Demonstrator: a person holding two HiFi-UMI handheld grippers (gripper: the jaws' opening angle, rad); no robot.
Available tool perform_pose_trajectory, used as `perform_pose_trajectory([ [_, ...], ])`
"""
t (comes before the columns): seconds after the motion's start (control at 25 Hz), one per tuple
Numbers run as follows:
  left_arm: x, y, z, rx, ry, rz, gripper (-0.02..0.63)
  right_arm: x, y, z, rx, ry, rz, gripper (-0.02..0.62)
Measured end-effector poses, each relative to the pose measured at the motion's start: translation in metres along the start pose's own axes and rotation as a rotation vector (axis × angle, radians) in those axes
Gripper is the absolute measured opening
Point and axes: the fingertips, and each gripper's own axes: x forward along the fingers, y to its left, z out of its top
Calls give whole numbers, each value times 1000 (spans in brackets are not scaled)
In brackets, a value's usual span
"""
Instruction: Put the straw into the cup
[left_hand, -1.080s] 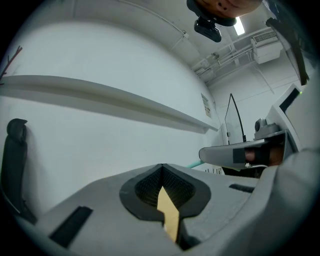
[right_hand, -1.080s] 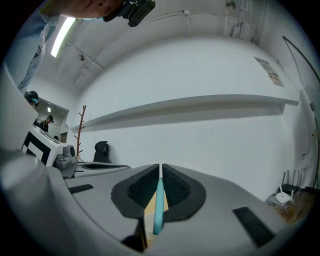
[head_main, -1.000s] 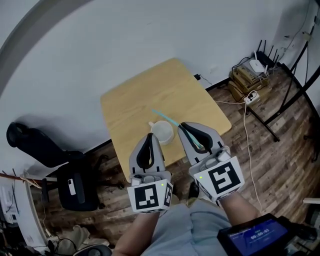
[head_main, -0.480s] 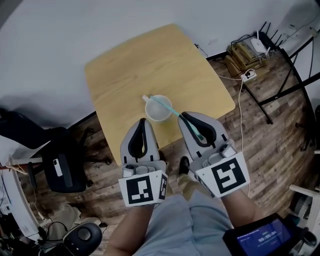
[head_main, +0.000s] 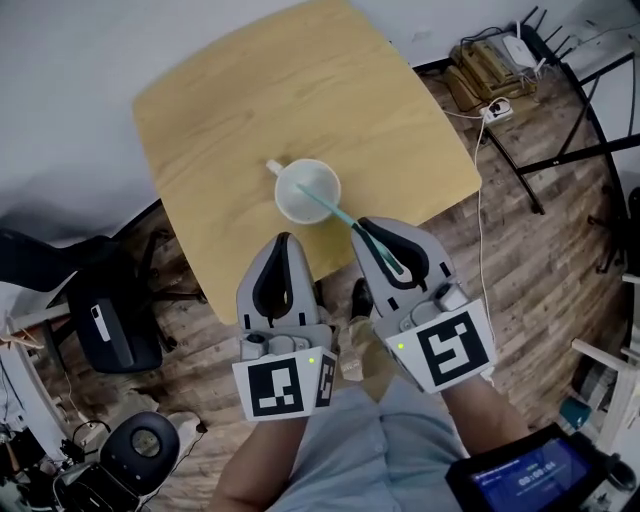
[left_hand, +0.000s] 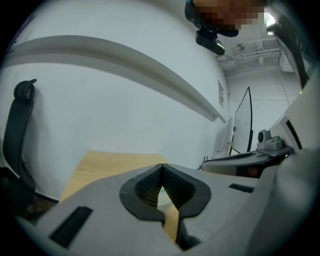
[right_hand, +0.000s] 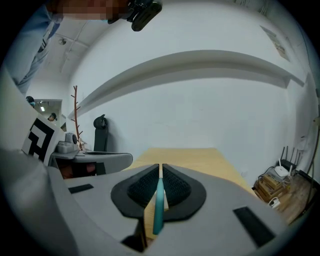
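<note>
A white cup (head_main: 318, 203) with a small handle stands on the wooden table (head_main: 250, 100) near its front edge. My right gripper (head_main: 364, 229) is shut on a teal straw (head_main: 345, 217), which slants up and left from the jaws. The straw's far end lies over the cup's mouth. In the right gripper view the straw (right_hand: 158, 205) runs between the dark pads of the right gripper (right_hand: 160, 167). My left gripper (head_main: 284, 241) hangs below and left of the cup, shut with nothing in it. Its closed jaws fill the left gripper view, where the left gripper (left_hand: 161, 168) faces the table.
A black office chair (head_main: 105, 335) stands left of the table. Boxes, a router and cables (head_main: 495, 65) lie on the wooden floor at the upper right, beside black stand legs (head_main: 590, 150). A dark device with a lit screen (head_main: 520, 478) shows at the bottom right.
The straw's far end has come back from beyond the cup's far rim to over its mouth. Both grippers now sit lower in the head view, nearer the table's front edge.
</note>
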Motion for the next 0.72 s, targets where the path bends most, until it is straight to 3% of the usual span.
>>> perform_pose_trajectory([
  [0.36,26,26,-26,-1,62,20,-2,33,-8,-34,16,78,12,21],
  [0.72,31,21,-28,-1,71,-13,-2,36,-17,-44,19,103,-19,43],
])
